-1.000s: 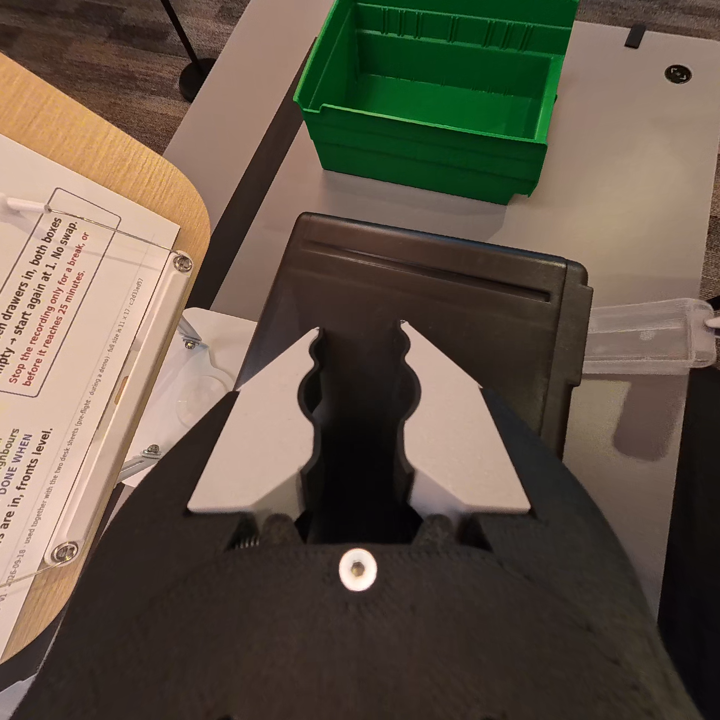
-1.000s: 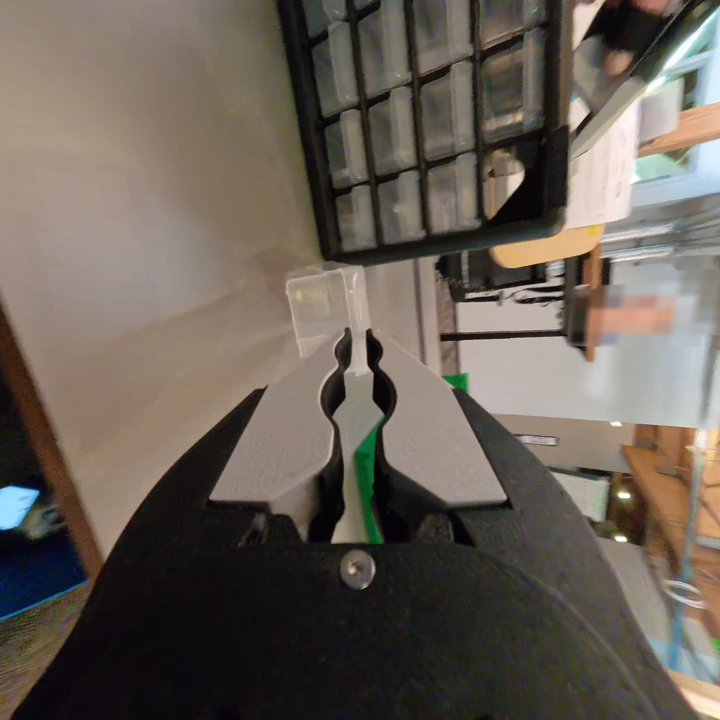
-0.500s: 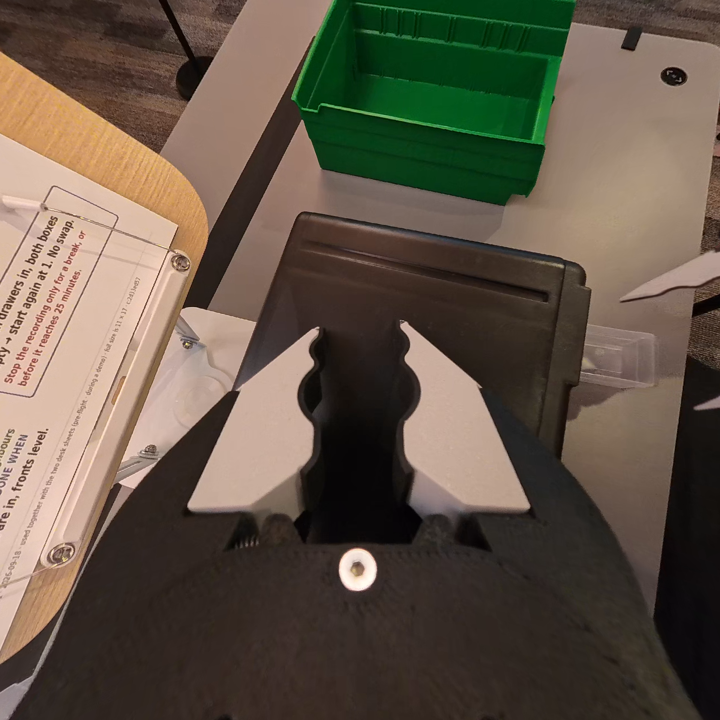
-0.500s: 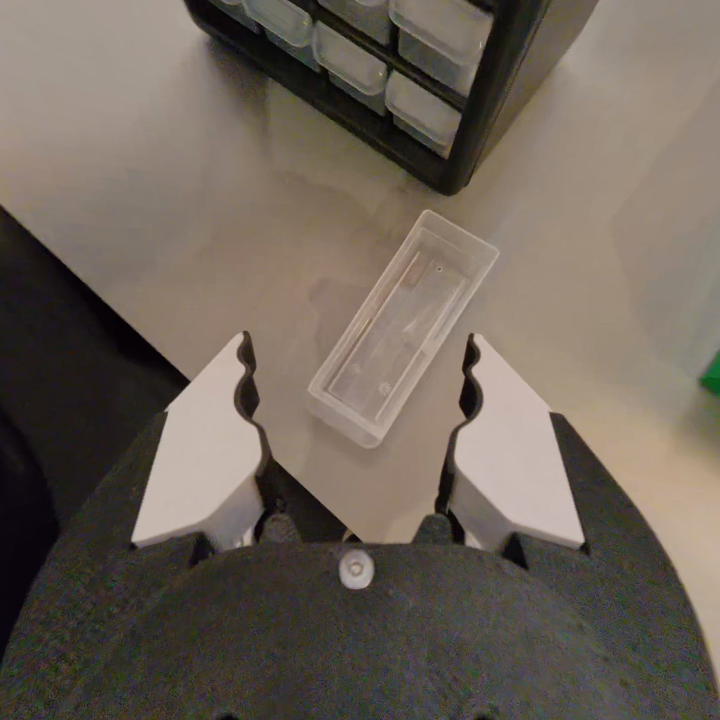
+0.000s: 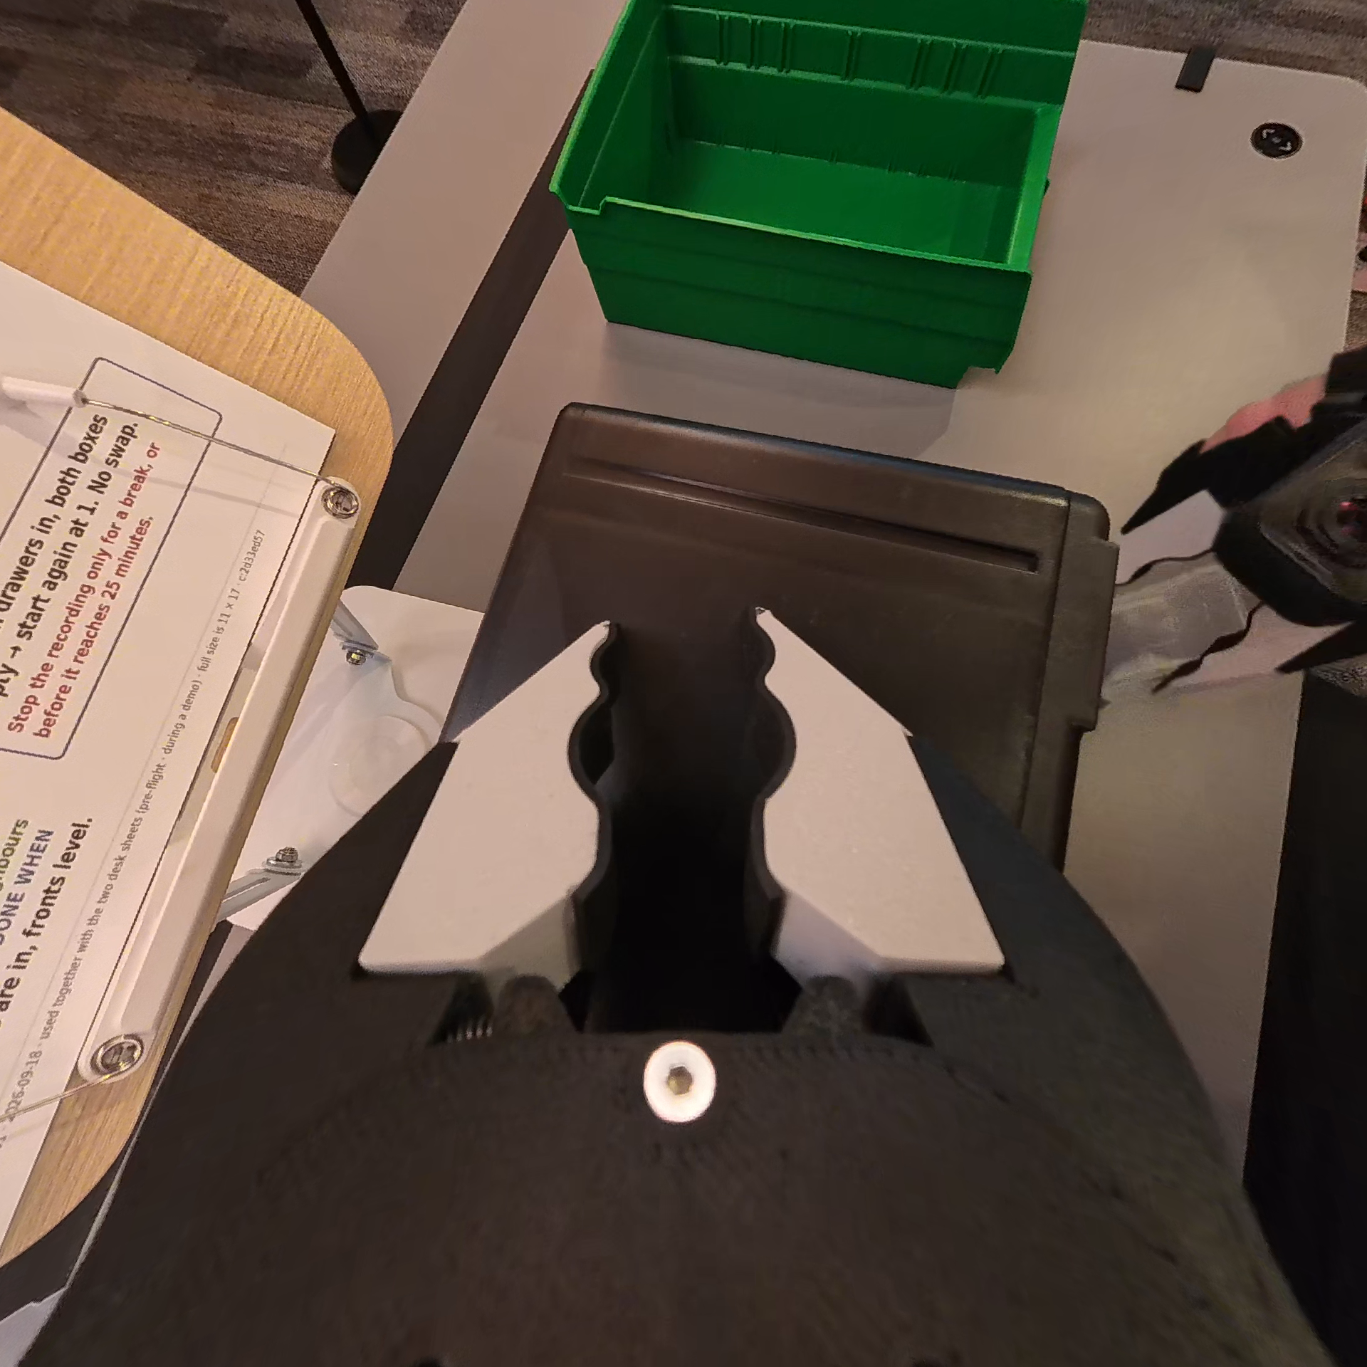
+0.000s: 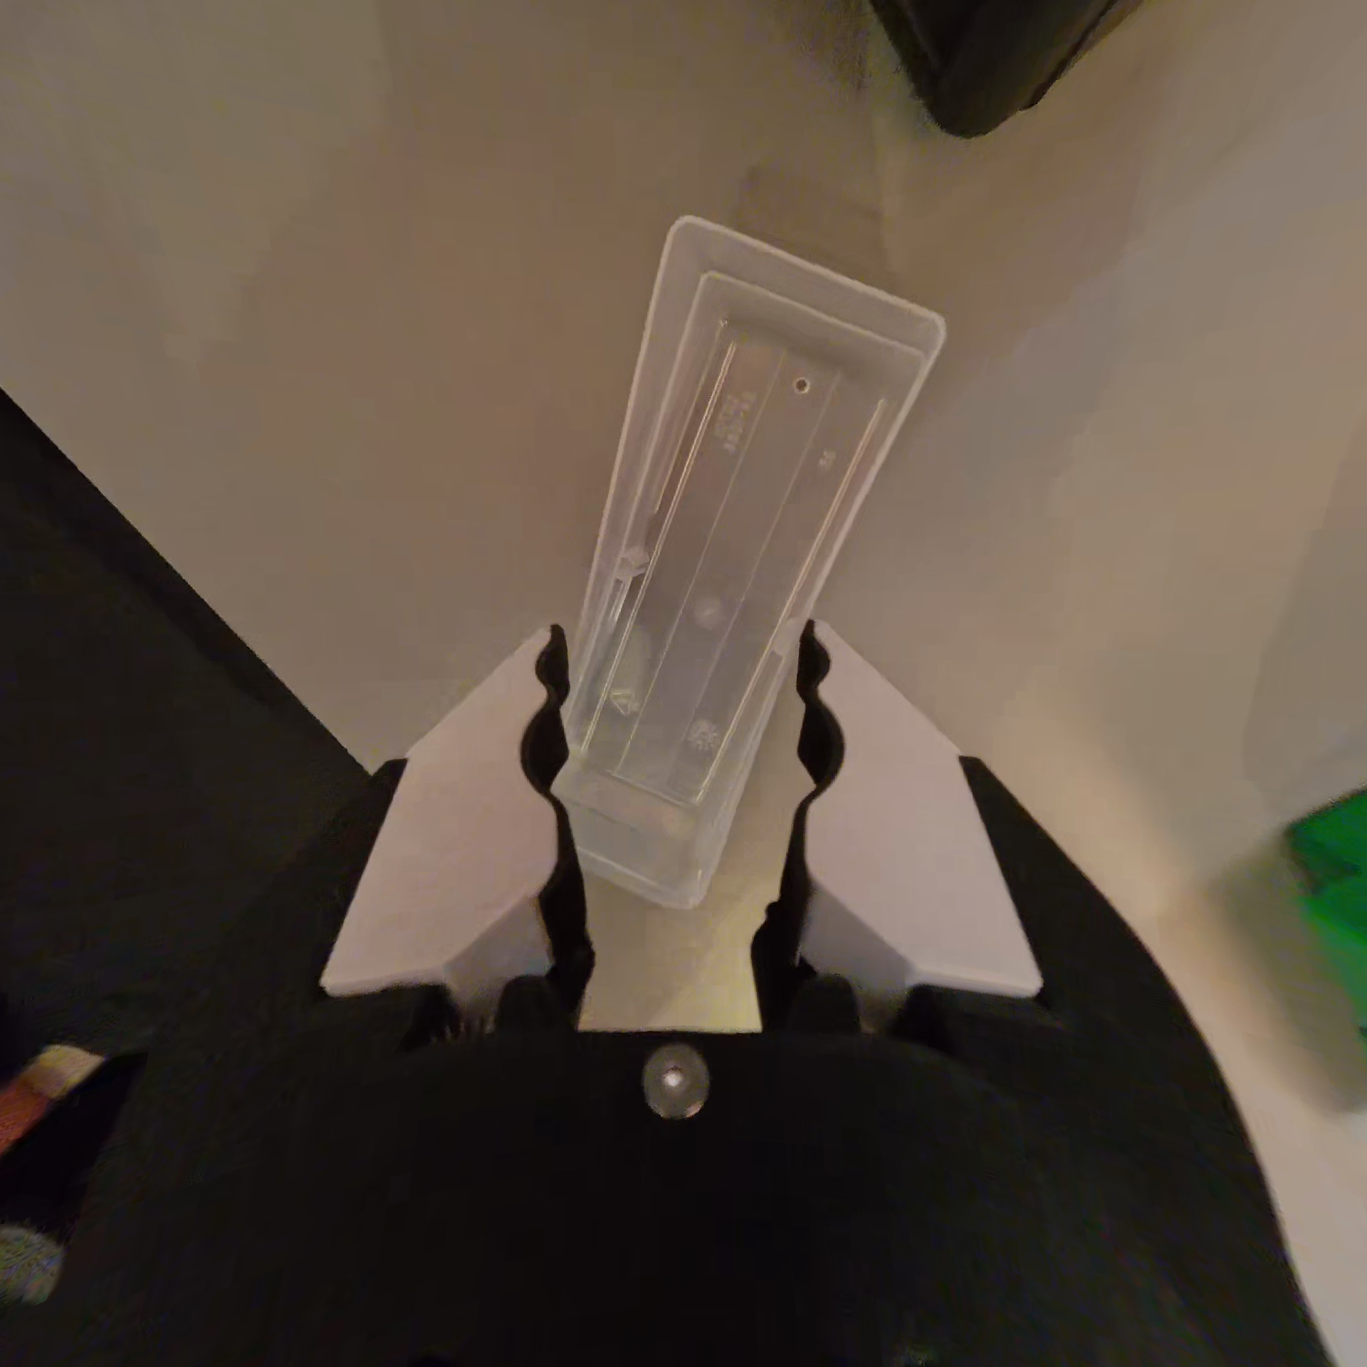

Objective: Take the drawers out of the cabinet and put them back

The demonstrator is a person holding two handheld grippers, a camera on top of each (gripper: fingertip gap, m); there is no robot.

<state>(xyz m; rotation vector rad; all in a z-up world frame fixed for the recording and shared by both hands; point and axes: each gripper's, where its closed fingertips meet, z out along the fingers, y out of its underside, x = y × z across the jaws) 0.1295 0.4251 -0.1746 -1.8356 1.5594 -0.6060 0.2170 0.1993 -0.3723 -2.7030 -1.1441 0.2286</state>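
Note:
The black cabinet (image 5: pixel 814 532) stands on the grey table (image 5: pixel 1154 311), seen from above, and its corner shows in the right wrist view (image 6: pixel 984 59). My left gripper (image 5: pixel 682 621) is open and empty just above the cabinet's top. One clear plastic drawer (image 6: pixel 747 481) lies upright on the table beside the cabinet. My right gripper (image 6: pixel 680 629) is open, with its jaws on either side of the drawer's near end. The left finger touches the drawer wall and the right finger stands a little off it. In the left wrist view the right gripper's body (image 5: pixel 1302 547) covers most of the drawer.
An empty green bin (image 5: pixel 814 185) sits beyond the cabinet and shows at the right of the right wrist view (image 6: pixel 1331 851). A wooden table with a printed sheet in a clear holder (image 5: pixel 111 666) is at the left. The table's edge runs close behind the drawer, with dark floor (image 6: pixel 148 629) past it.
My right gripper held the drawer by its front in the air, let it go on the table, opened wide, then came down with its jaws narrowed around the drawer's near end. My left gripper stayed put.

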